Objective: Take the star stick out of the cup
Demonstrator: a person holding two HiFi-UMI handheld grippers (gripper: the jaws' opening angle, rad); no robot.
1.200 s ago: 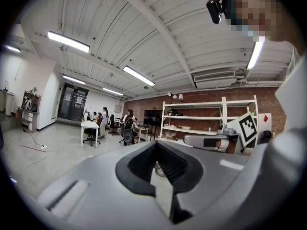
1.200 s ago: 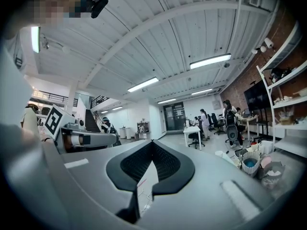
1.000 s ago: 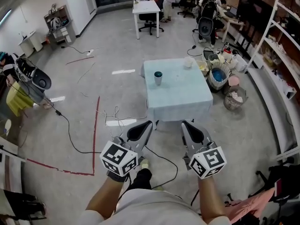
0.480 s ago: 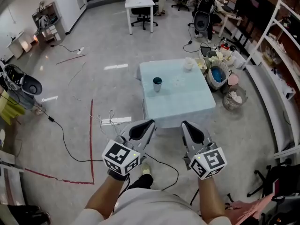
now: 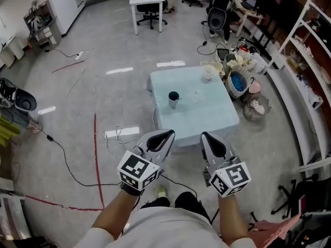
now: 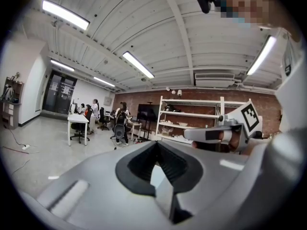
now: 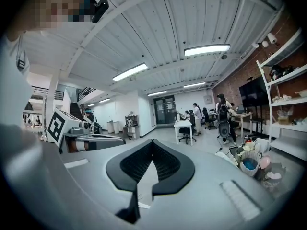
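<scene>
The left gripper [image 5: 158, 140] and right gripper [image 5: 212, 143] are both clenched on nothing, held side by side in front of the body, probably a resting carry because nothing is within reach. The cup [image 5: 174, 99] stands on the blue-clothed table [image 5: 207, 115], well ahead of both. The star stick is too small to make out.

- Head view: bright, even light. White glare streaks on the floor [image 5: 120, 71], upper left of centre. Shadows soft.
- Head view edges bow outward; shelves [image 5: 310, 45] at the right edge curve.
- Both gripper views: round fisheye, black corners. Ceiling lights [image 6: 138, 64] burn out white.
- Foreground at bottom of both frames is soft; the room beyond is sharper.
</scene>
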